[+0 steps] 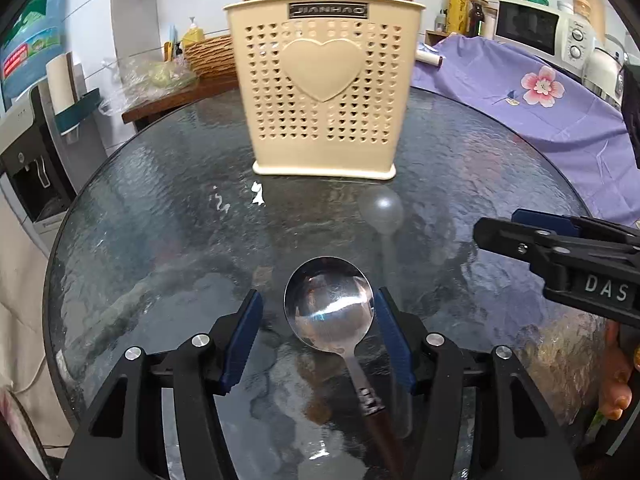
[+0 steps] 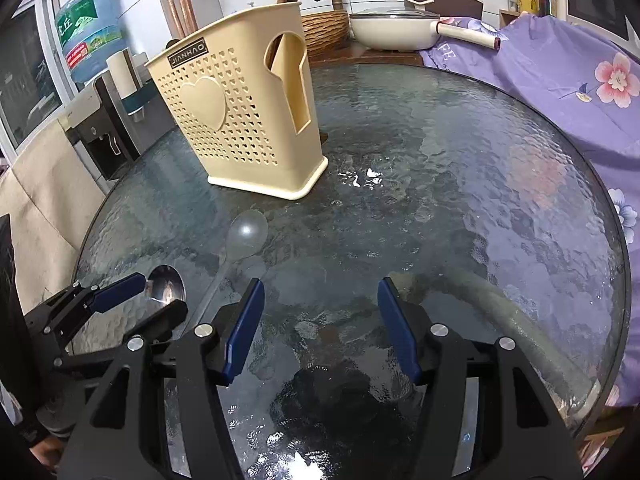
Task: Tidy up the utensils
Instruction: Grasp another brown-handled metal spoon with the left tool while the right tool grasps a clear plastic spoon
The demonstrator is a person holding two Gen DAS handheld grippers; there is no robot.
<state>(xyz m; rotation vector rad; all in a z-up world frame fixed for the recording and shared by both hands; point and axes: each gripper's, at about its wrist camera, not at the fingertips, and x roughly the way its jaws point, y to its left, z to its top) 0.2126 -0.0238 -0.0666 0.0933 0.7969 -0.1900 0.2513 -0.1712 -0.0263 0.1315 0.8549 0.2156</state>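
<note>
On the round glass surface (image 1: 160,184), toward its far side, stands a cream perforated caddy (image 1: 324,92) with a heart on its front. Left wrist view shows the front face squarely. Right wrist view shows the caddy (image 2: 236,120) at an angle, plus a keyhole-shaped cutout in its side wall not visible from the left. Utensil handles rise from the top; ends cut off by the frame edge in both views.

A purple floral cloth (image 1: 540,96) borders the surface on the right, seen in both views. A cream pan (image 2: 396,28) with lid behind the surface shows only in the right wrist view.

Left tool (image 1: 318,316): blue pads spread, straddling the bowl of a steel spoon (image 1: 328,304) lying on the glass. Right pad is at the bowl's rim; contact not resolvable. Left pad stands clear of it. Not pinching. The spoon's dark handle runs toward the camera, its end cut off at the lower edge. From the right wrist view, the left tool (image 2: 160,292) enters at lower left and covers most of the spoon (image 2: 166,284); only part of the bowl shows.

Right tool (image 2: 320,308): pads spread, nothing but glass between them. In the left view only one side of it (image 1: 500,228) shows at right.

A clear plastic spoon (image 2: 244,236) lies between caddy and tools, just beside the steel spoon. It is faint against the glass in the left view (image 1: 382,212); handle hard to trace.
</note>
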